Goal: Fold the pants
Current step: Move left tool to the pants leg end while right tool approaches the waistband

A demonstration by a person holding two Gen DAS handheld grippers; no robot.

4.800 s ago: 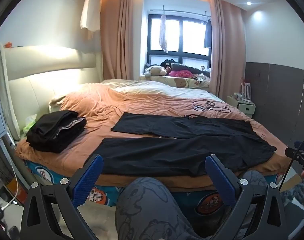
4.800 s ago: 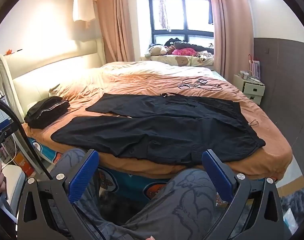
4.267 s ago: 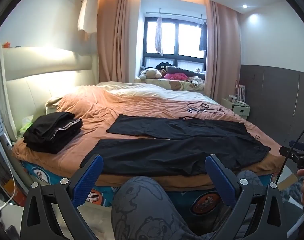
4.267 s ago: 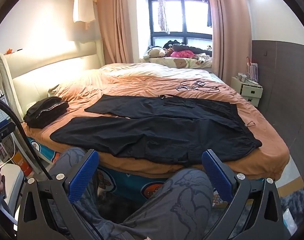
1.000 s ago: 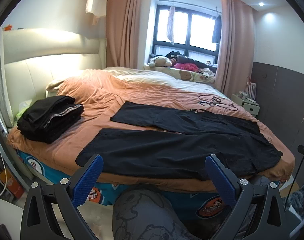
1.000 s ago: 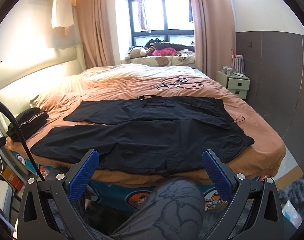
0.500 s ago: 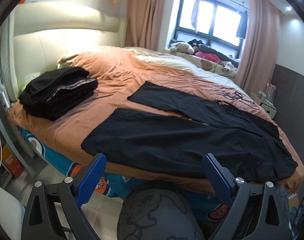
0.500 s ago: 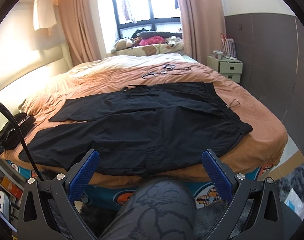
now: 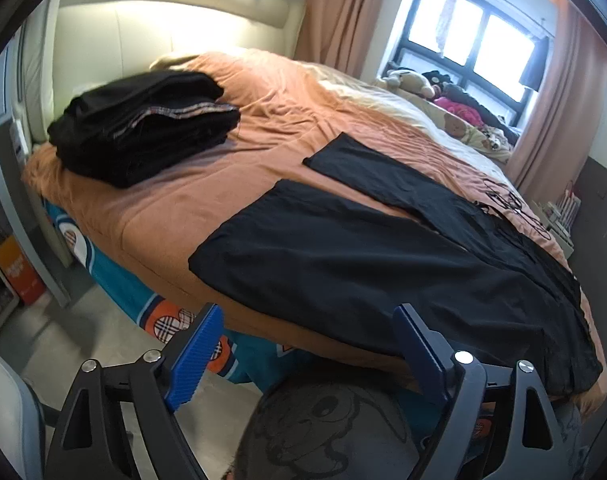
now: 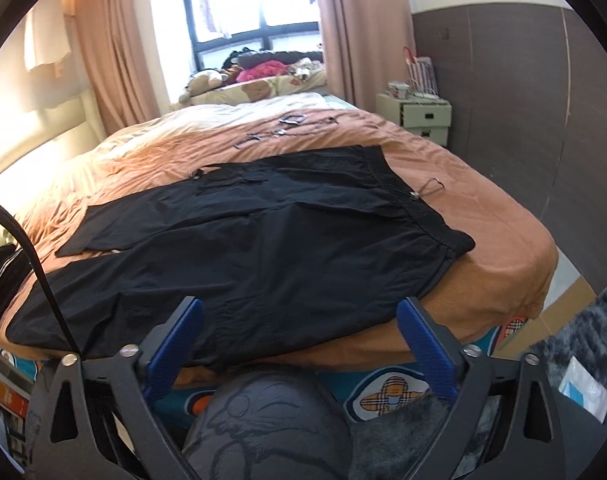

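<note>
Black pants (image 9: 363, 264) lie spread flat on the orange bed cover, both legs stretched toward the headboard side and the waistband (image 10: 419, 208) at the foot side. My left gripper (image 9: 309, 344) hovers off the bed's near edge by the near leg's hem; its jaws are closing with nothing between them. My right gripper (image 10: 299, 332) hangs over the near edge by the hip part of the pants (image 10: 263, 248); its jaws are closing too, and no cloth is between the blue pads.
A stack of folded black clothes (image 9: 143, 124) sits near the headboard. Hangers (image 10: 287, 124) lie on the far side of the bed (image 10: 495, 240). The person's knee (image 9: 335, 432) in grey patterned trousers is just under both grippers. A bedside cabinet (image 10: 419, 114) stands at the right wall.
Both grippers moved closer to the bed and tipped downward; the left swung toward the leg hems, the right toward the waist. Both jaws have narrowed slightly.
</note>
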